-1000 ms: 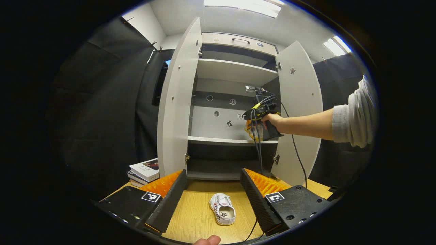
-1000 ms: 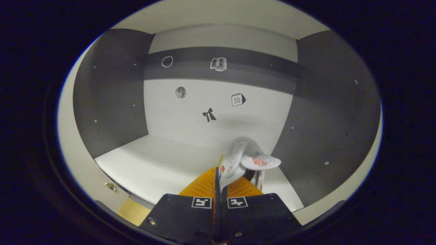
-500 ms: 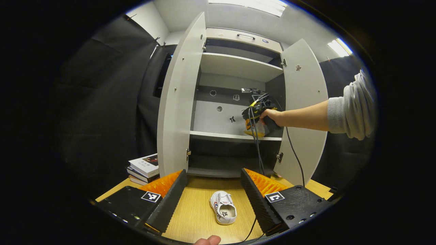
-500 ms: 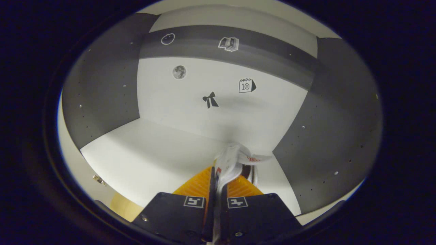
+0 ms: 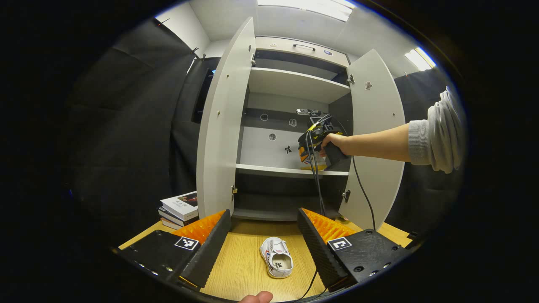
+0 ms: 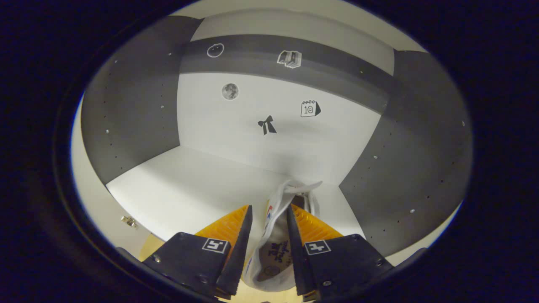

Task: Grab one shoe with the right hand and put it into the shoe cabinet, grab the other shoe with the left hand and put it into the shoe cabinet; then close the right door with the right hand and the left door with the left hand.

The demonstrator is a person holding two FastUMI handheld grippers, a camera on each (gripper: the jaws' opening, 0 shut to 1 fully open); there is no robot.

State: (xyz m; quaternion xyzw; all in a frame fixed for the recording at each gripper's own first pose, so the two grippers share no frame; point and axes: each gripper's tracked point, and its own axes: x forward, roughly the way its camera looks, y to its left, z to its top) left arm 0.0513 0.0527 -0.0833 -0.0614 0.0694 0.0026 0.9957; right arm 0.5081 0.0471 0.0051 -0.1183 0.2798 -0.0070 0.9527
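The left tool (image 5: pixel 264 235) is spread wide, grasping nothing; one shoe (image 5: pixel 276 262) lies between its fingers on the bench (image 5: pixel 236 273). Left of it, a stack of perhaps three books (image 5: pixel 179 207). Beyond, the cabinet (image 5: pixel 294 84), both doors open. Inside, the right tool (image 6: pixel 267 229) is released; the second shoe (image 6: pixel 273 248) sits loose between its fingers on the shelf (image 6: pixel 189 189), five stickers behind.

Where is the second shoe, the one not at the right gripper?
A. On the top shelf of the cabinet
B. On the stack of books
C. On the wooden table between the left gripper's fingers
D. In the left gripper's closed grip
C: the shoe lies on the table, untouched between the open left gripper's fingers.
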